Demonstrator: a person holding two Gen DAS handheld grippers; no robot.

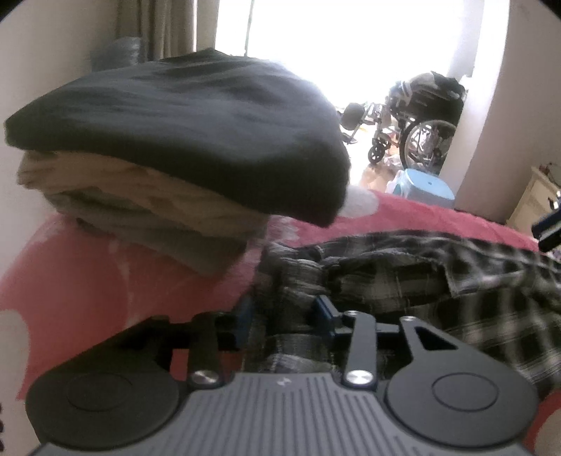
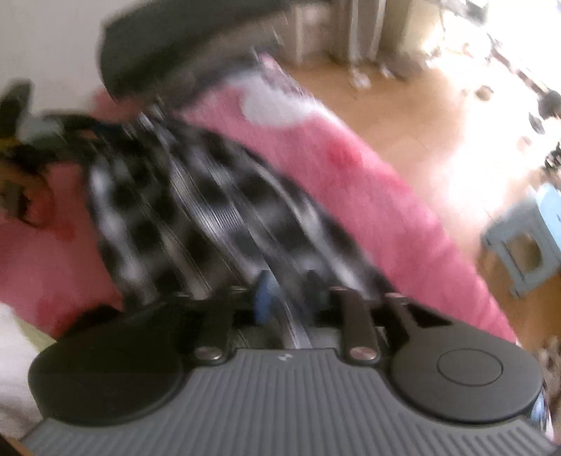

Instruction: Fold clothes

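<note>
Your left hand-held gripper (image 1: pixel 284 312) gripped a bunched fold of the black-and-white plaid garment (image 1: pixel 403 280), its blue-padded fingers closed on the cloth. The garment lay spread across the pink bedcover (image 1: pixel 87 287), running off to the right of that gripper. Ahead and to its left stood a stack of folded clothes (image 1: pixel 147 210), a black piece (image 1: pixel 182 133) on top, beige and grey ones beneath.

Your right hand-held gripper (image 2: pixel 287 298) clamped another edge of the same plaid garment (image 2: pixel 196 196), though motion blur softened the detail. To its right the pink bedcover (image 2: pixel 368 182) fell away towards a wooden floor (image 2: pixel 403 101).

Beyond the bed, ahead of the left gripper, bright daylight flooded a doorway where a wheelchair (image 1: pixel 420 122) stood, with a light blue plastic stool (image 1: pixel 420 186) nearer and a curtain (image 1: pixel 157 28) at the upper left.
</note>
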